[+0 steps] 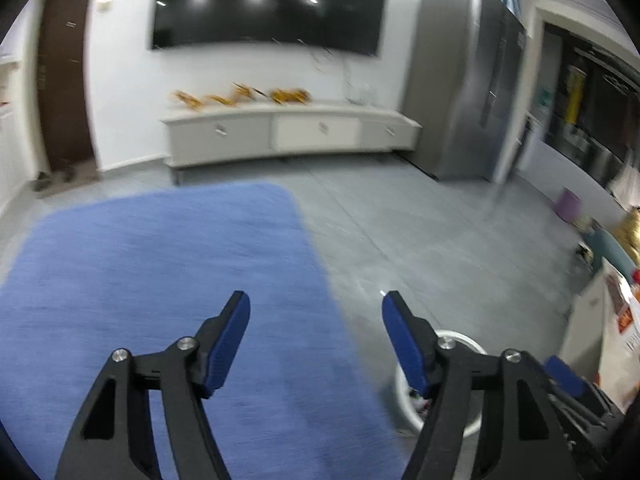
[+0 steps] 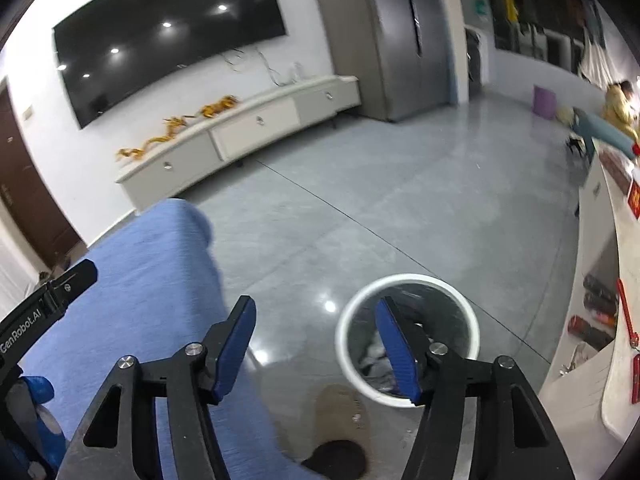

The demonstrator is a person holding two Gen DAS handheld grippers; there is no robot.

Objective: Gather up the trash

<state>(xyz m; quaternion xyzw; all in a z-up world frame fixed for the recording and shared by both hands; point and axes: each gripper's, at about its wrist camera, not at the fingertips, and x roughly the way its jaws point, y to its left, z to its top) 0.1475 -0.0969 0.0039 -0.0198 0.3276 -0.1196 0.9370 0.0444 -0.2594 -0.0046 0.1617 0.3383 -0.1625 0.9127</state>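
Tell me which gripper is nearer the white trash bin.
Right. The right gripper hangs open almost over the white trash bin, one finger across its mouth. The left gripper, also open, sits over the blue rug, the bin on its right.

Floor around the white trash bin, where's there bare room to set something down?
The grey floor is bare between the blue rug, the TV cabinet and the white trash bin. It is crowded along the white counter to the right. Both claws are open and empty.
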